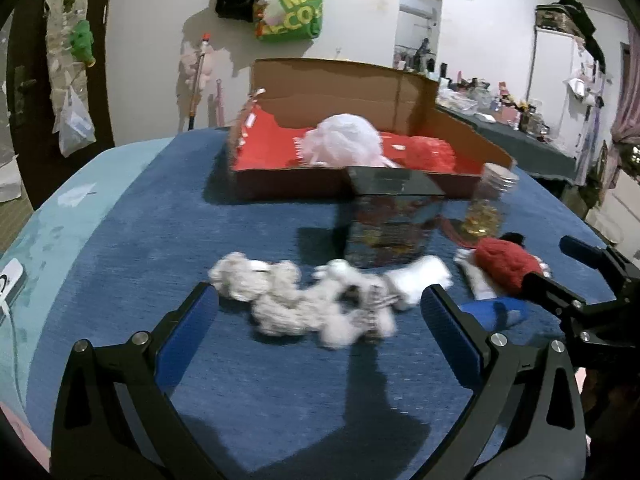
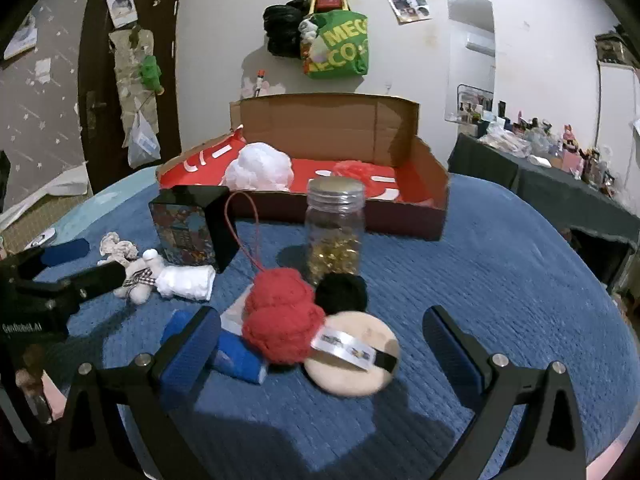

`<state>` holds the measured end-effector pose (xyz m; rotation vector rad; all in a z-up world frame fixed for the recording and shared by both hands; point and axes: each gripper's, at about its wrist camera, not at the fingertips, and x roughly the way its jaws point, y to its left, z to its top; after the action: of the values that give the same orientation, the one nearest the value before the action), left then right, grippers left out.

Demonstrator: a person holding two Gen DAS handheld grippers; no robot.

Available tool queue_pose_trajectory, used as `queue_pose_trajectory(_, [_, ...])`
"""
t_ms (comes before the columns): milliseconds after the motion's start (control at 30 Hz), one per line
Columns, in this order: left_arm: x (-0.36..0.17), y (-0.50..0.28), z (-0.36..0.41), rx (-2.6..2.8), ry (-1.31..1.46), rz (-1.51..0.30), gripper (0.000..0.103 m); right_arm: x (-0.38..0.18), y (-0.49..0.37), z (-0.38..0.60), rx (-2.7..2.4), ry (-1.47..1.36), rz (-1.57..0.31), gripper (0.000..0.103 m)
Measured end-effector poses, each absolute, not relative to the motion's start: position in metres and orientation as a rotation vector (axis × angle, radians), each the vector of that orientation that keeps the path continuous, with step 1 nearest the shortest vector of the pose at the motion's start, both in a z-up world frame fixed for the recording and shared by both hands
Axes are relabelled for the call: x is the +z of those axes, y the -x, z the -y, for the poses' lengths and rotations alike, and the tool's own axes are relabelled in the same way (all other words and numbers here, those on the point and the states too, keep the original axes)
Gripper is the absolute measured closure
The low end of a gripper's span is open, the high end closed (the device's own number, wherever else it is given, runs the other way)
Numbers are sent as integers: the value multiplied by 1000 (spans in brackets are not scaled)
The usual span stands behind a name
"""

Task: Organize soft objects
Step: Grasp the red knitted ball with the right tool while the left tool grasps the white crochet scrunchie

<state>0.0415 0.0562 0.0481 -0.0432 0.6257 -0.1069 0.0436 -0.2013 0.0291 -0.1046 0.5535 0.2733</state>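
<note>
My left gripper is open, low over the blue cloth. A heap of pale plush, a small teddy bear with a checked bow and a white rolled cloth, lies between and just beyond its fingertips. My right gripper is open too. A red knitted toy, a beige round puff and a black pompom lie between its fingers, and a blue soft item lies by its left finger. A white mesh pouf and a red pouf rest in the cardboard box.
A glass jar with gold bits stands just behind the red toy. A dark printed tin stands left of it, in front of the box. The blue cloth is bare to the right. A cluttered side table stands beyond.
</note>
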Motion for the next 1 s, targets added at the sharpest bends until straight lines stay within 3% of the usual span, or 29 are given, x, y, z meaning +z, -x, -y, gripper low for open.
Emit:
queue_pose_trajectory(100, [47,-46,-68,-108,41,-643,0,28,-48,192,276,133,-554,0])
queue_pose_trajectory(333, [42,-61,-85,-116,11,-683,1,24,-61,175,287,187,-584,16])
queue_pose_trajectory(400, [40,-65,-86,-133,4,-698,6,23,-64,172,286,197,-593,18])
queue_pose_trajectory(467, [37,-71,-86,-147,-9,-710,36,22,-68,170,285,209,-605,27])
queue_pose_trajectory(533, [32,-77,-86,-183,-6,-745,44,19,-71,167,292,226,-617,49])
queue_pose_trajectory(600, [28,-80,-88,-212,20,-762,59,18,-70,164,295,258,-612,55])
queue_pose_trajectory(633, [29,-78,-87,-213,18,-753,71,18,-68,164,304,261,-611,56])
queue_pose_trajectory(1000, [61,-48,-67,-296,21,-654,73,40,-51,179,335,182,-546,61])
